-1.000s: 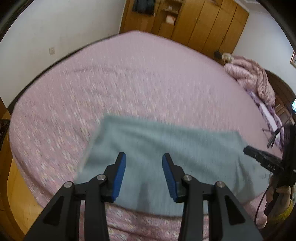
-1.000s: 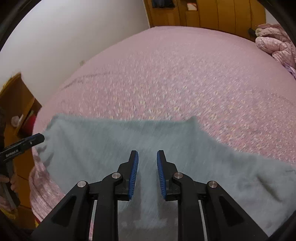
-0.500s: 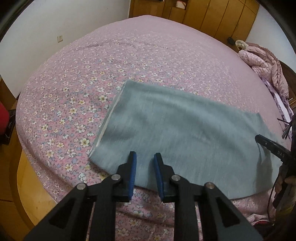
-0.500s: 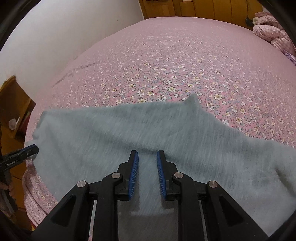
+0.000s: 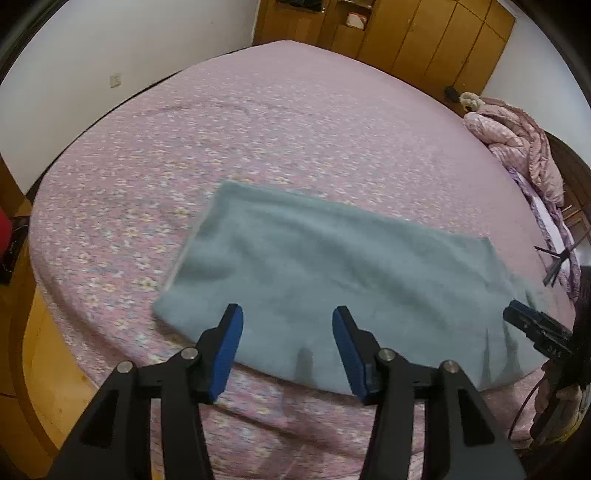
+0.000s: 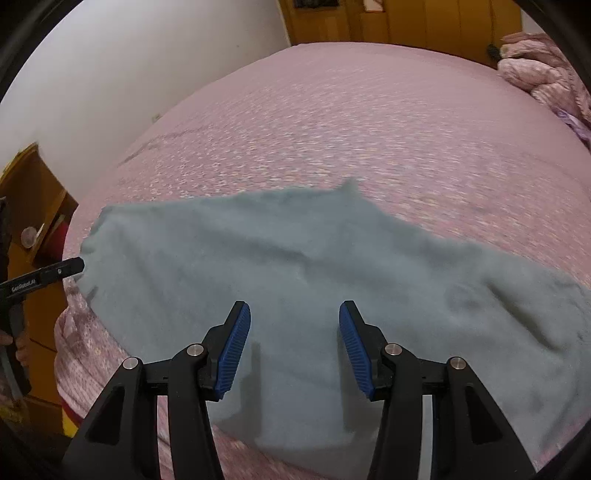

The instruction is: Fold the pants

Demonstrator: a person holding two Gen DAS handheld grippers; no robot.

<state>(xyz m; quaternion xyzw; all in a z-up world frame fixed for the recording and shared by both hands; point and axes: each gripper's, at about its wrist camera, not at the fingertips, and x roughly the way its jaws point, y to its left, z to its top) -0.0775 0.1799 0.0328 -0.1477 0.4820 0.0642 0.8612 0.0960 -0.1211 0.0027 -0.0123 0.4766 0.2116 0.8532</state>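
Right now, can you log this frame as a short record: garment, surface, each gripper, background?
garment: grey-blue pants, lying flat on the bed near its front edge
surface: bed with pink floral sheet
left gripper: open, jaws just opened wider, nothing between them, above the pants' near edge
right gripper: open, jaws just opened wider, empty, over the pants
background: wooden wardrobe; pink quilt bunched at far right

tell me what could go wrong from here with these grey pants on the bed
1. The pants lie at the near edge of the bed; a pull toward the person could drag them off.
2. Both the left hand-held gripper and the right hand-held gripper have just been opening, nothing pinched; closing now may catch only the top layer or the sheet.
3. Ripples across the cloth could get folded in as creases.
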